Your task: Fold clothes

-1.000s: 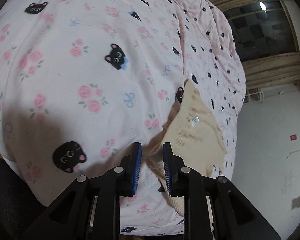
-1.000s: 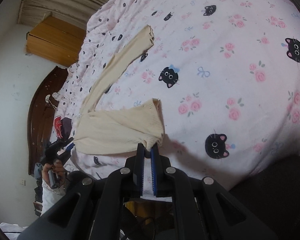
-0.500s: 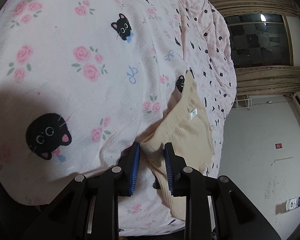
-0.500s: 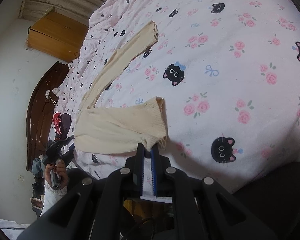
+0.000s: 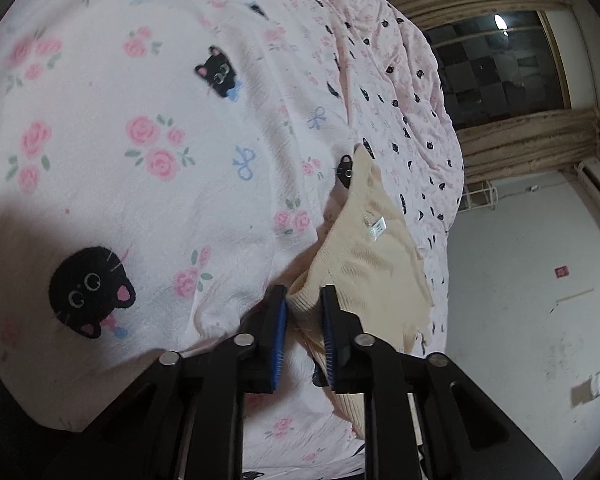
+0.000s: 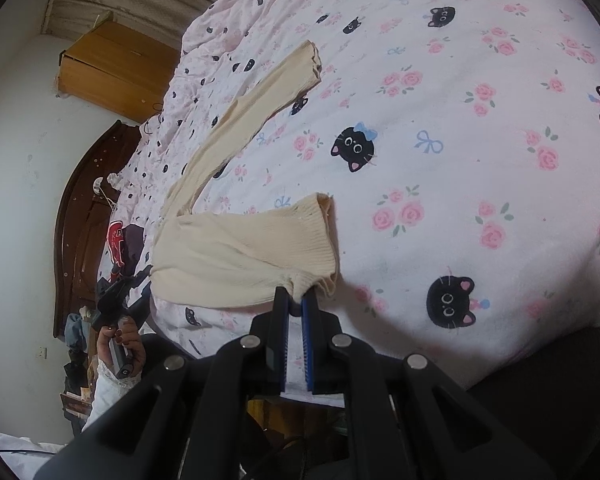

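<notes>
A cream ribbed knit sweater (image 6: 236,252) lay on a bed, near the edge closest to both cameras. In the right wrist view its body stretched sideways across the bedding, with the ribbed hem turned toward the middle of the bed. One long sleeve (image 6: 256,108) ran away from the body, lying flat on the cover, its cuff farthest from the camera. In the left wrist view the sweater (image 5: 364,264) showed a small white label (image 5: 377,227) sewn to its inner side.

The right gripper (image 6: 294,304) had its blue-padded jaws nearly closed, pinching a small fold of the sweater's hem corner between them. The left gripper (image 5: 304,312) had its jaws a little wider apart, with a bunched ribbed edge of the sweater pressed between the pads.

Under the sweater was a white bedsheet (image 6: 460,160) printed with black cat faces, pink roses and blue bows. A pale pink quilt (image 5: 400,92) with small black cat prints lay bunched along the far side.

In the right wrist view a hand (image 6: 120,340) gripped the left tool's handle beside the bed. Beyond it stood a dark wooden headboard (image 6: 80,220) and a light wooden cabinet (image 6: 116,68). In the left wrist view a dark window (image 5: 500,68) sat above a white wall (image 5: 520,280).
</notes>
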